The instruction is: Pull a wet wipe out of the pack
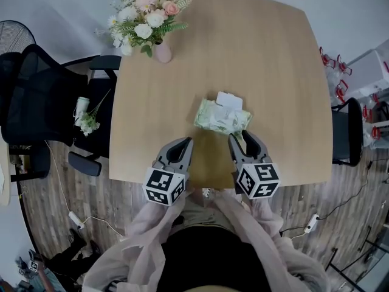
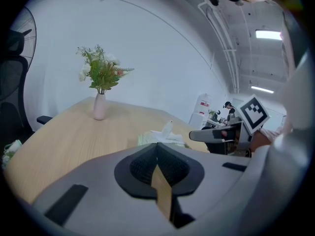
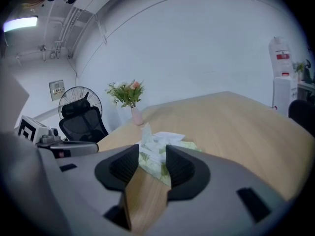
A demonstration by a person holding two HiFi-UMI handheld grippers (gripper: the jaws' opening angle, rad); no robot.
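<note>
Light wooden table (image 1: 273, 72) on plank floor (image 1: 61, 187). Black office chair (image 1: 42, 96) and fan (image 1: 13, 36) at left. White walls (image 2: 162, 58); ceiling strip lights (image 2: 268, 34) lit. Flower vase (image 1: 161, 52) at far table corner.

The light wooden bench (image 1: 261, 72) carries a green wipe pack (image 1: 220, 118) just ahead of the right claw (image 1: 236, 139), and a pink flower vase (image 1: 162, 52) well beyond the left claw (image 1: 186, 141).

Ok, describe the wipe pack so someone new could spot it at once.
On the wooden table, near its middle and just ahead of the right gripper, lies the wet wipe pack. It is the only soft, pale green packet, white wipe sticking up, unlike the pink flower vase at the far corner.
</note>
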